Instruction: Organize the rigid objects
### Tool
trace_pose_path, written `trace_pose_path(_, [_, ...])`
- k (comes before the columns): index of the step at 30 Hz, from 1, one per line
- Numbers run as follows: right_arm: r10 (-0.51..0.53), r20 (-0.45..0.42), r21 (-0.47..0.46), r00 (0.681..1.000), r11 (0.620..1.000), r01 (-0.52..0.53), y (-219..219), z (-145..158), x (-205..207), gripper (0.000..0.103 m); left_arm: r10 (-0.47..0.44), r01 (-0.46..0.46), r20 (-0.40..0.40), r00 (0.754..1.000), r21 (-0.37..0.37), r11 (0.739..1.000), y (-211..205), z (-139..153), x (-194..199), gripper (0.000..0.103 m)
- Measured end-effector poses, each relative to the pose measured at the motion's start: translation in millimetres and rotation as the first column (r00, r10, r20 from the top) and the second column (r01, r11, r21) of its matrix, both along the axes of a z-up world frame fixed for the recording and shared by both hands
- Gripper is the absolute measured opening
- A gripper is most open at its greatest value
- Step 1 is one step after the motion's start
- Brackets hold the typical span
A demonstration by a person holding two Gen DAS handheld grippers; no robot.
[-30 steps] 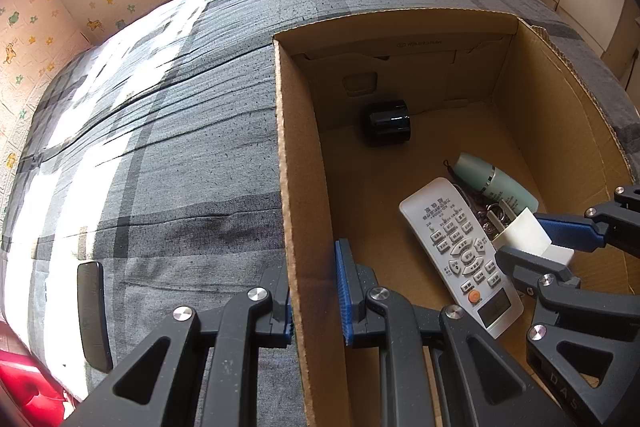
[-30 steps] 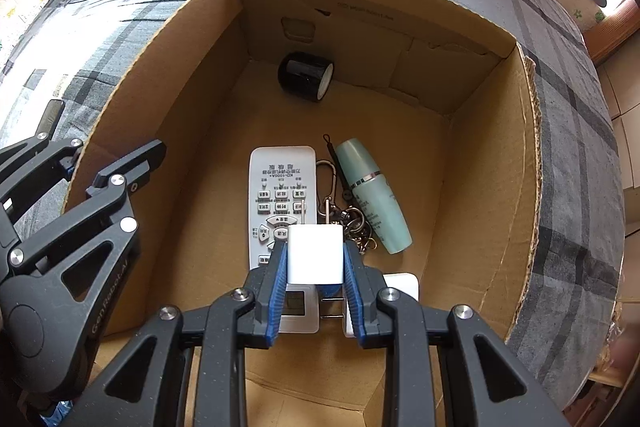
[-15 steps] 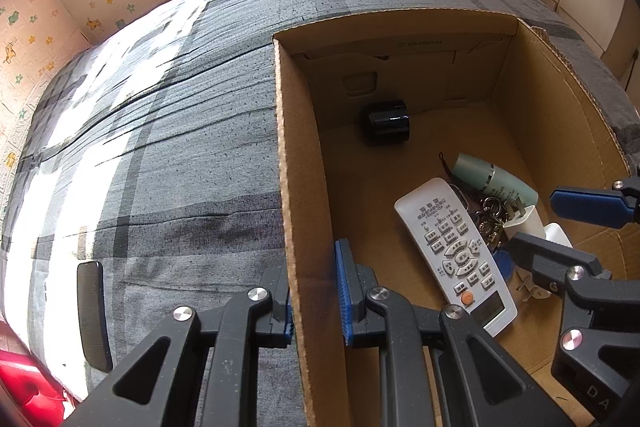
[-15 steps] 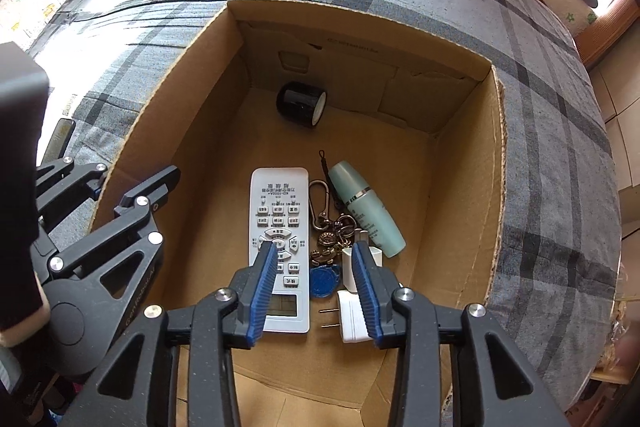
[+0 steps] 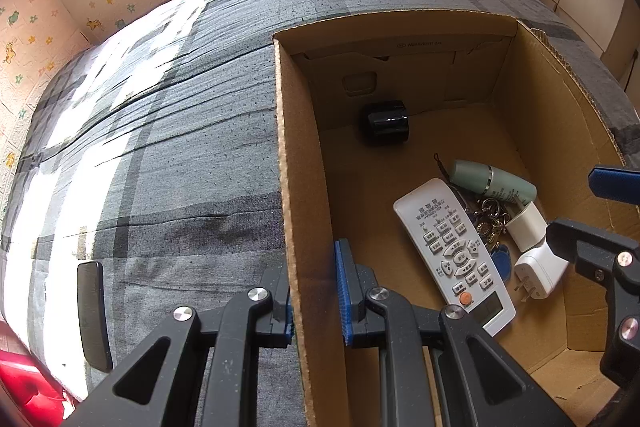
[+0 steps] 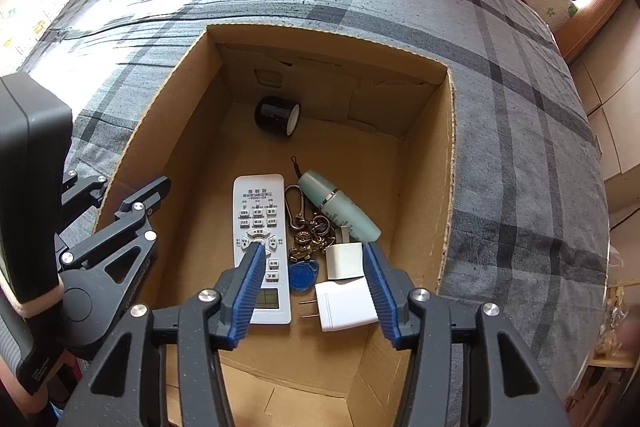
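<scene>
An open cardboard box (image 5: 300, 147) (image 6: 328, 35) sits on a grey plaid bed. On its floor lie a white remote (image 6: 260, 235) (image 5: 452, 247), a green bottle (image 6: 340, 211), a bunch of keys (image 6: 308, 235), a black cylinder (image 6: 276, 115), a white plug adapter (image 6: 346, 301) and a white cube charger (image 6: 344, 261). My left gripper (image 5: 314, 291) is shut on the box's left wall. My right gripper (image 6: 312, 267) hangs above the two white chargers. Its jaws are opening and its pads touch nothing.
A flat black device (image 5: 92, 315) lies on the bedspread to the left of the box. The bedspread (image 6: 520, 147) stretches around the box on all sides. Patterned wall panels (image 5: 100, 7) run along the bed's far edge. Something red (image 5: 24, 387) lies by the near left corner.
The right gripper let go of the white cube, spread its jaws and rose. The cube now lies on the box floor by the plug adapter. The left gripper kept its hold.
</scene>
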State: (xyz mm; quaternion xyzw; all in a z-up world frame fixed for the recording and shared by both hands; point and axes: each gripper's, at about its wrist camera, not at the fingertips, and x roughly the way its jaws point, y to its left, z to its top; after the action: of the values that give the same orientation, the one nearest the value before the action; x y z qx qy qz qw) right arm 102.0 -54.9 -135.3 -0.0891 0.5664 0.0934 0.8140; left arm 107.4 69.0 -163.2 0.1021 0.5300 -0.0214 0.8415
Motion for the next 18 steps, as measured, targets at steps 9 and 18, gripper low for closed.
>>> trace_pose_path(9, [-0.063, 0.025, 0.032, 0.998, 0.998, 0.062, -20.8, 13.2, -4.6, 0.103, 0.000, 0.000, -0.001, 1.000, 0.008, 1.000, -1.4, 0.8, 0.3, 0.018])
trace_pose_path(18, [-0.105, 0.056, 0.023, 0.993, 0.994, 0.104, -40.9, 18.1, -11.5, 0.103, 0.002, -0.002, -0.003, 1.000, 0.018, 1.000, -4.6, 2.9, 0.3, 0.018])
